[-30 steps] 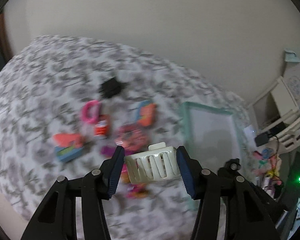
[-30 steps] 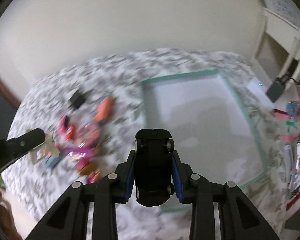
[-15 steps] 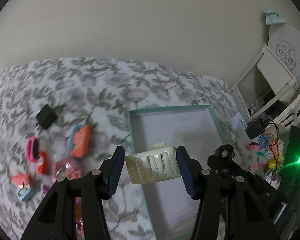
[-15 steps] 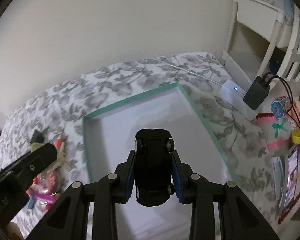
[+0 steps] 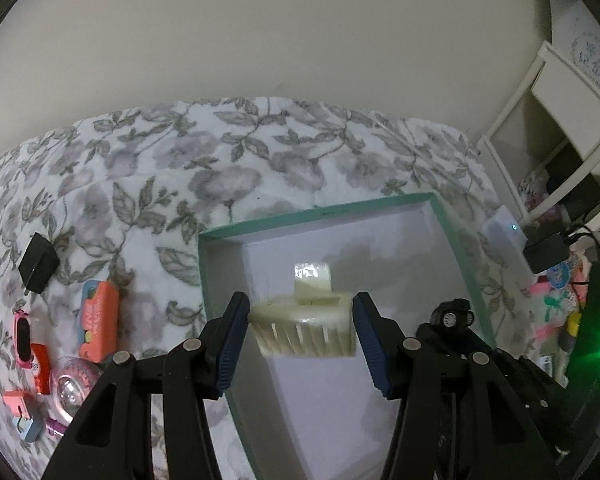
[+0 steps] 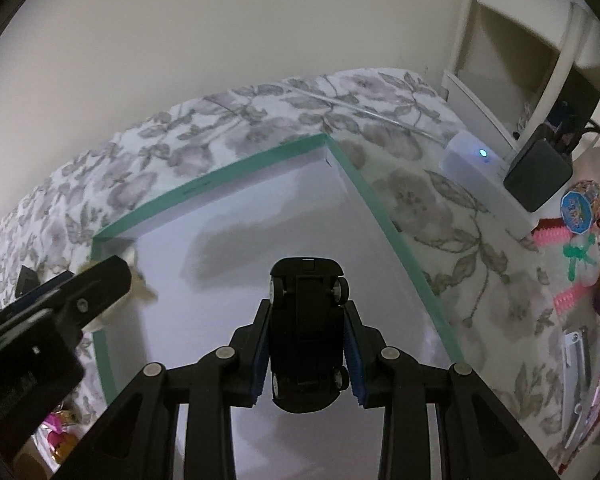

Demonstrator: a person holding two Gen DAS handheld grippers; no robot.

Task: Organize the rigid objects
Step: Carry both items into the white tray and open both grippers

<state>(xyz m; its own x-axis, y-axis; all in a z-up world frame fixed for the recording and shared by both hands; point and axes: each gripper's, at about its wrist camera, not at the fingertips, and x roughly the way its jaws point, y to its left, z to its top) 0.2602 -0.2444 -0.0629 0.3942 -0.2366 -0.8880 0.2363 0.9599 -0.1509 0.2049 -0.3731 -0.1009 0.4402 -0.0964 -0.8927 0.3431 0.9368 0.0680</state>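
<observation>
From your left wrist view, the near end of the teal-edged box (image 5: 452, 220) runs off the bottom of the picture, and your left tool (image 5: 300, 330) covers part of its floor. The cream slotted piece (image 5: 306, 334) hides its own far side, and the print on its tab is too blurred to read. At the far left, the small toys (image 5: 28, 404) are half cut by the lens edge. From your right wrist view, the black toy car (image 6: 306, 336) shows only its underside.

Your right gripper (image 6: 307, 344) clamps a black toy car (image 6: 306, 332), underside up, above the teal-rimmed white box (image 6: 396, 236).
</observation>
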